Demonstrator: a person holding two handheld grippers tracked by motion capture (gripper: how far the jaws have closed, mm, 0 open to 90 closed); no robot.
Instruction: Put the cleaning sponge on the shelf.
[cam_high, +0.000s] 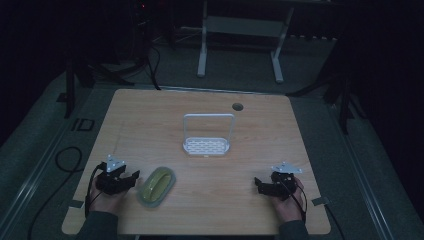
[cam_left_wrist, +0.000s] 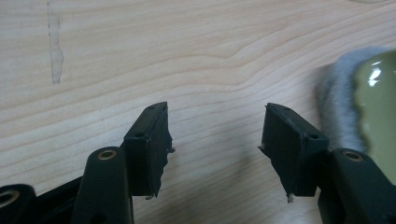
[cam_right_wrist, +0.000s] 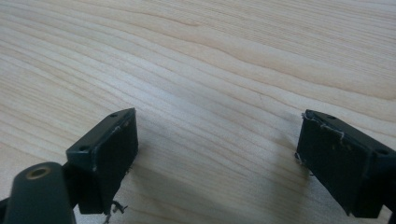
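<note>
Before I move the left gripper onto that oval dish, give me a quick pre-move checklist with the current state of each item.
1. Left gripper open with nothing between the jaws: ok.
2. Right gripper open and holding nothing: ok.
3. Oval dish lies flat on the table, just to the right of the left gripper, apart from it: ok.
4. Path from left gripper to dish free of other things: ok.
5. White rack stands upright toward the table's middle, well away from both grippers: ok.
6. Whether the dish holds anything: cannot tell, the high view is dim and the left gripper view blurs its rim.
</note>
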